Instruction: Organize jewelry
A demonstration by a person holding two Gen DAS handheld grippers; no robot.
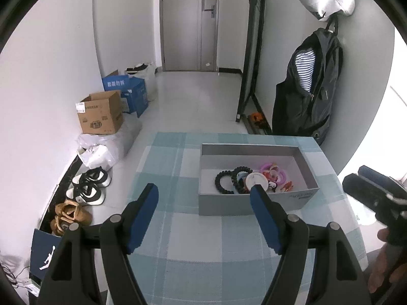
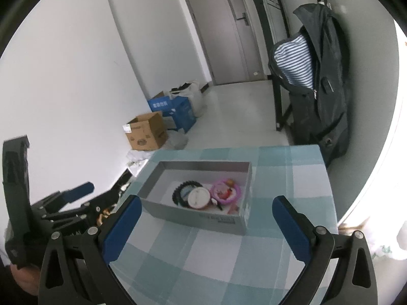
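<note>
the grey box [image 1: 254, 203] sits on the checked surface [image 1: 203, 254], holding the jewelry: black beaded bracelets [image 1: 223, 181], a white round piece [image 1: 255, 181] and pink rings [image 1: 273, 171] heaped near its front wall. the left gripper [image 1: 203, 200] hangs spread and empty before the box. the right gripper [image 2: 206, 211] stands spread wide, empty too, short of the box.
</note>
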